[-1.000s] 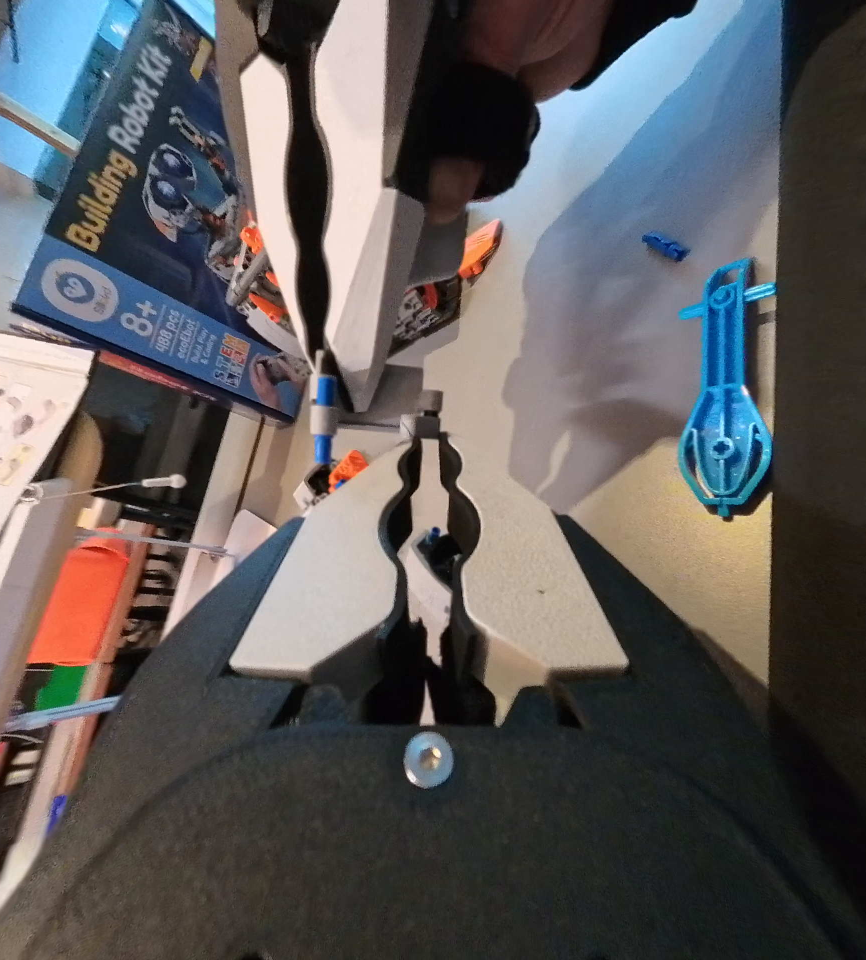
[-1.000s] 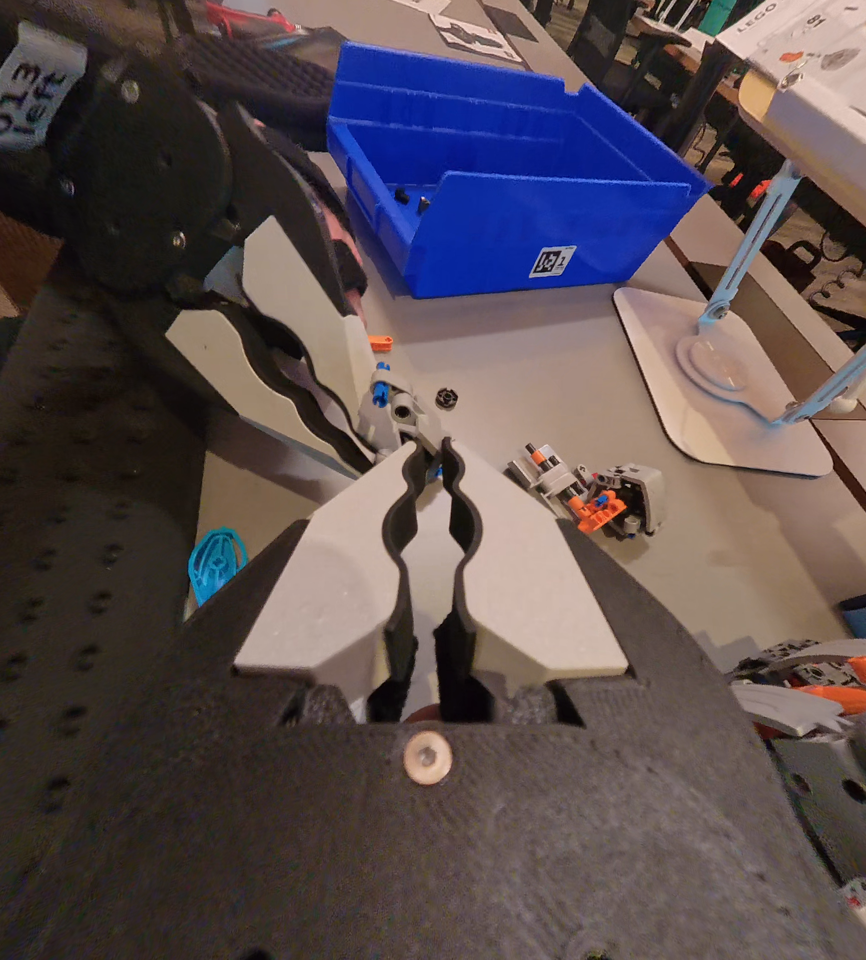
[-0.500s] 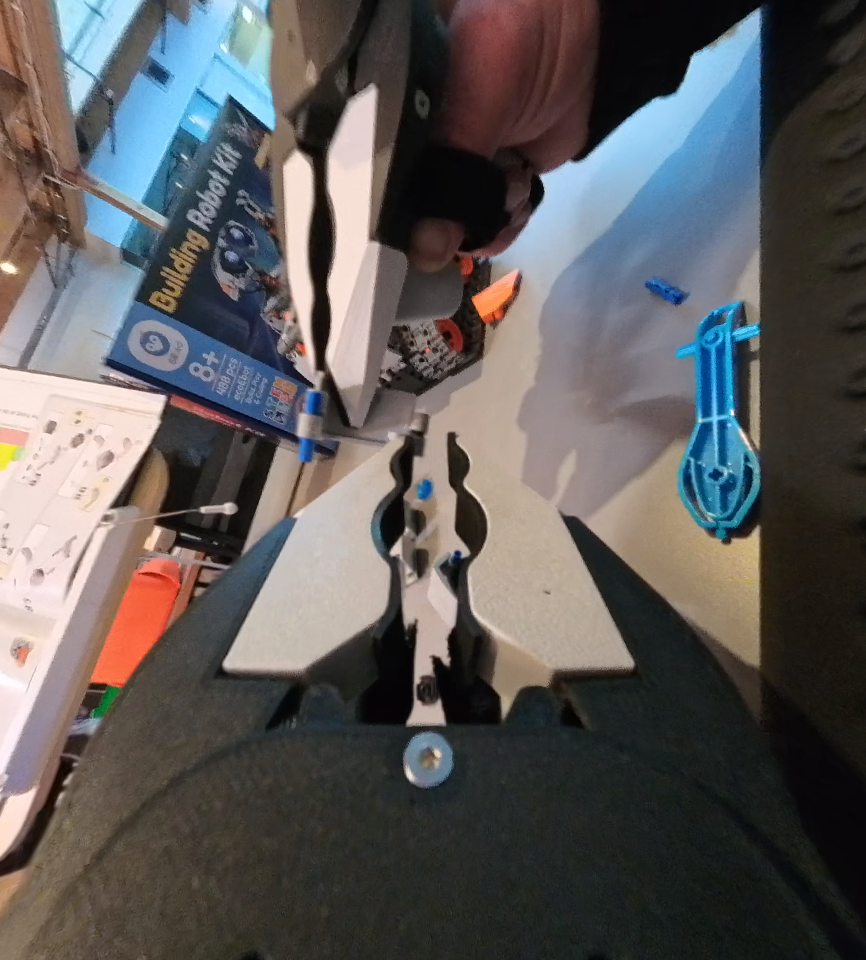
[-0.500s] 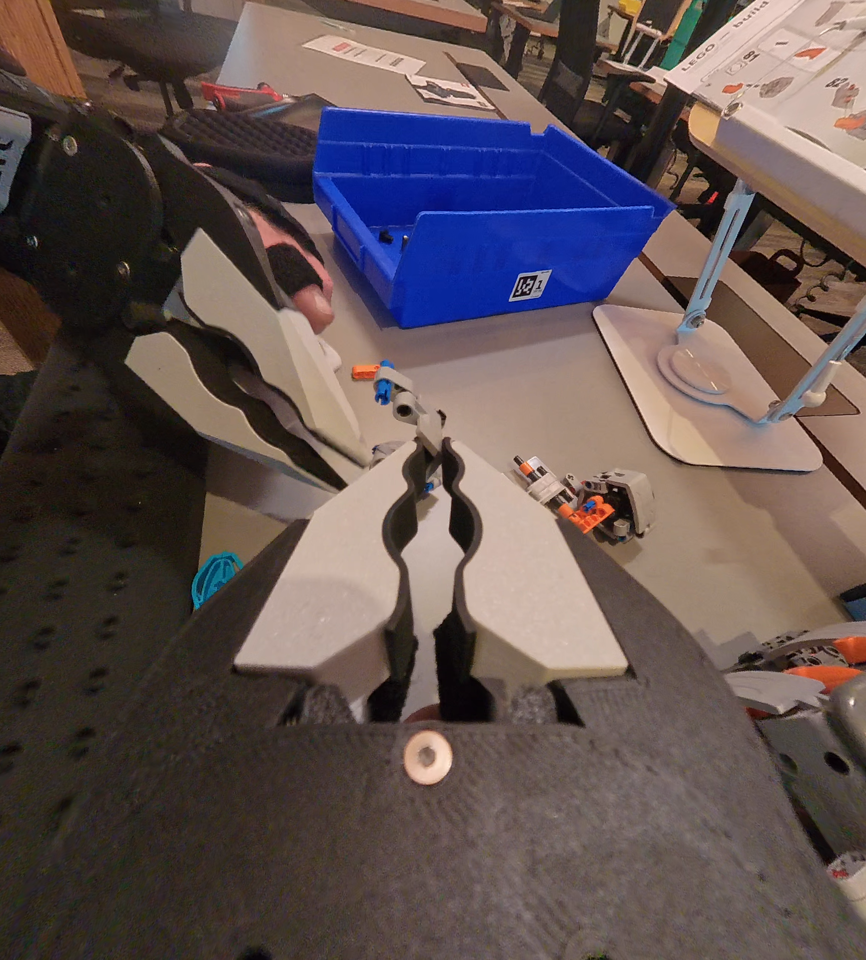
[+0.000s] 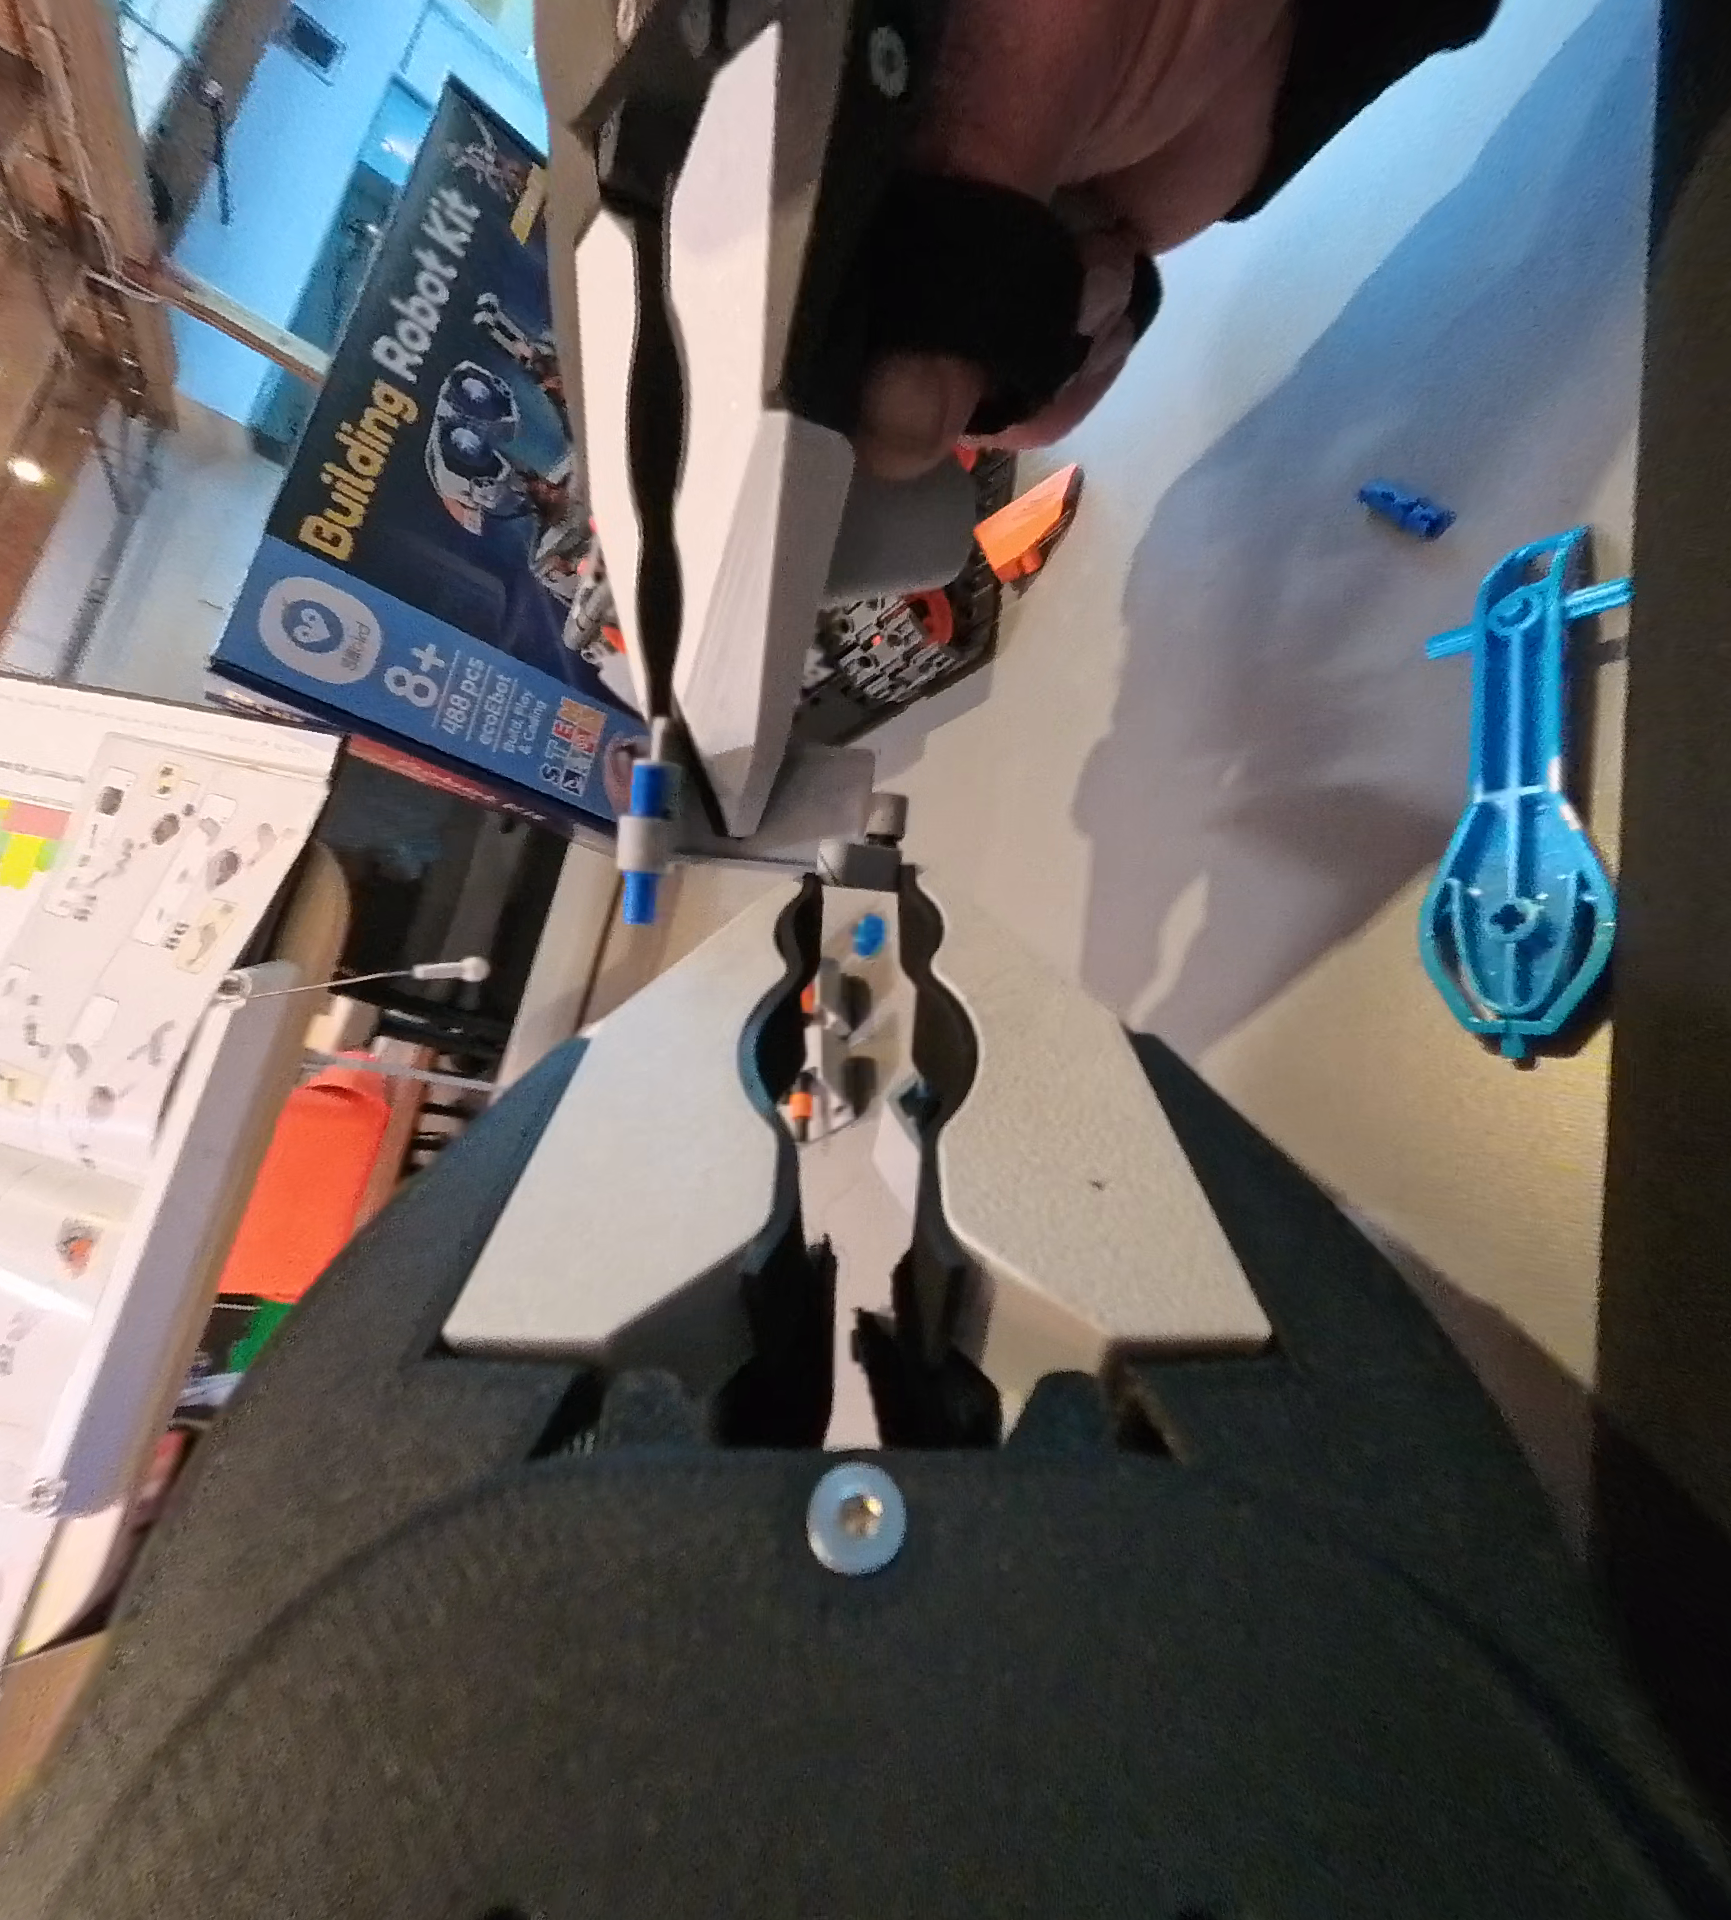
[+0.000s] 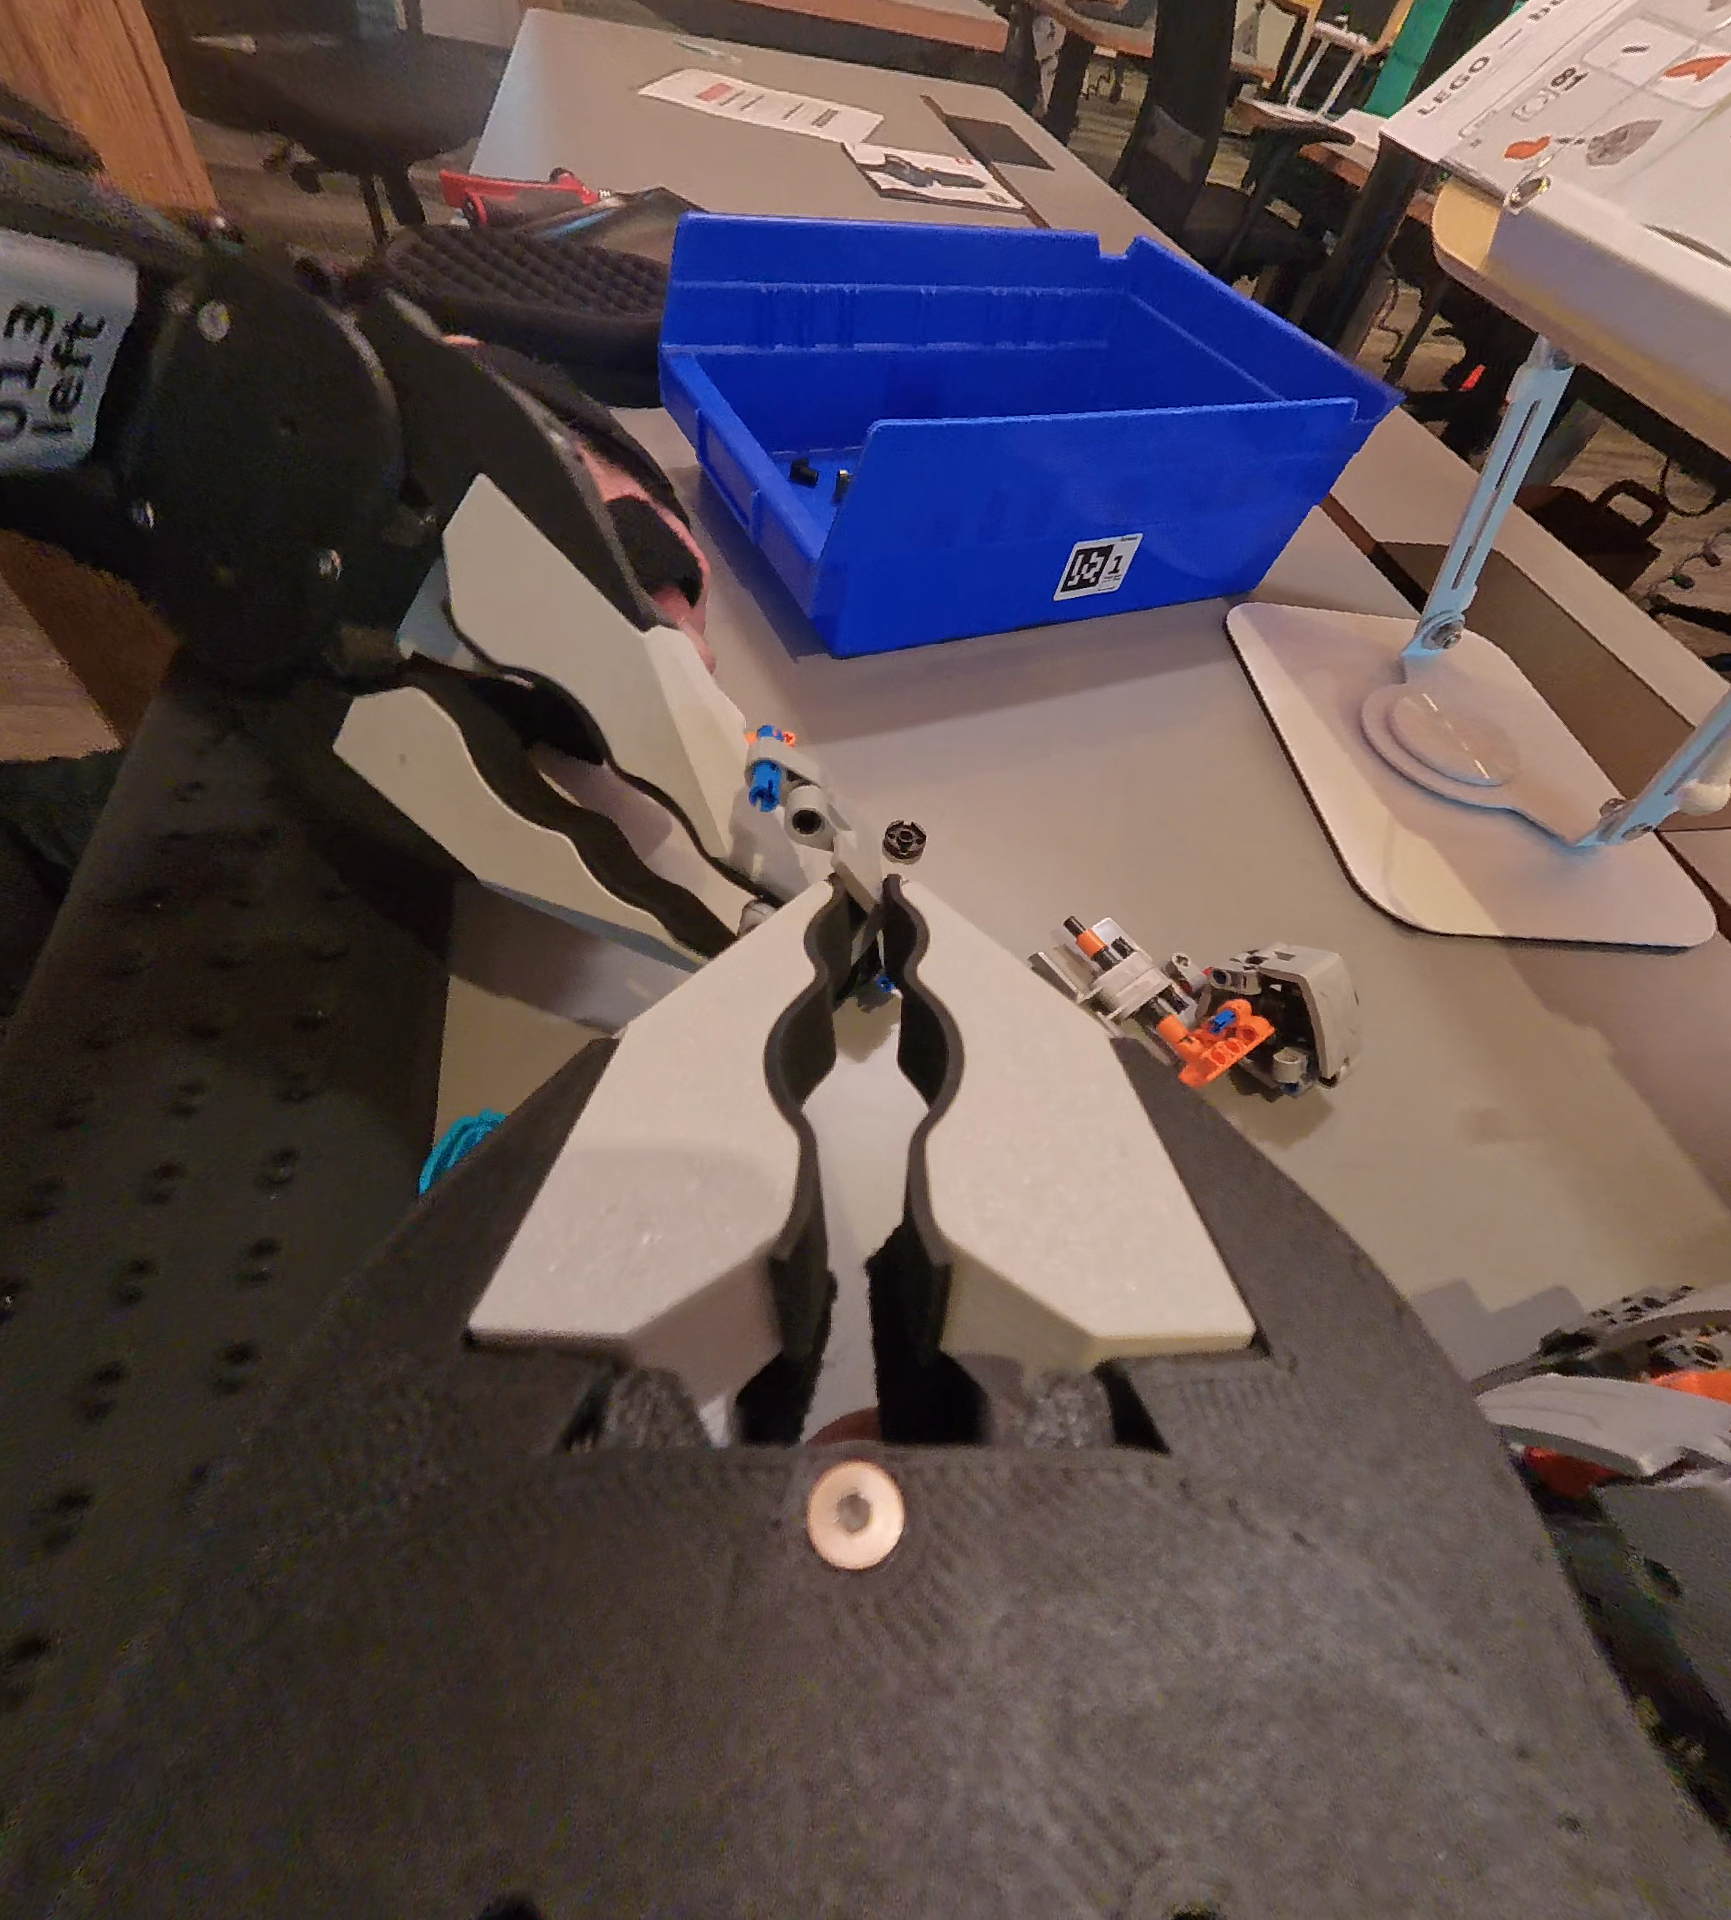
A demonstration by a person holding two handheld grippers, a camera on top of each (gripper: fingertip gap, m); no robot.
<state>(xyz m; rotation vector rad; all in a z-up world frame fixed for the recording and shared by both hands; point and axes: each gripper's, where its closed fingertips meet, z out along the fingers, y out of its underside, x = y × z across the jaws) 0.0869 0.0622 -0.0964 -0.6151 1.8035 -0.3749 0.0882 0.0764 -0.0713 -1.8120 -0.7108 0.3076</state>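
Note:
A small grey beam piece [image 5: 856,860] with blue pins [image 5: 648,821] hangs in the air between both grippers. My left gripper [image 5: 856,885] has its tips pinched on the beam's right end, with a narrow gap between the jaws. The right gripper [image 5: 700,800] comes down from above, shut on the same beam near the blue pins, with a gloved hand behind it. In the right wrist view my right gripper [image 6: 859,891] is shut on the beam's [image 6: 804,816] lower end. The left gripper [image 6: 757,894] reaches in from the left and meets it there.
A blue bin [image 6: 996,499] stands at the back of the grey table. A grey-orange sub-assembly [image 6: 1225,1008], a black round piece [image 6: 905,840] and a white stand base [image 6: 1463,831] lie nearby. A blue plastic tool [image 5: 1515,883], a kit box [image 5: 404,499] and a larger model [image 5: 902,623] also show. My two grippers' fingertips are within a few centimetres of each other.
The left jaws have widened slightly since one second ago, and the beam's end now sits at their very tips. The right gripper has stayed shut on the beam. Both views have shifted a little.

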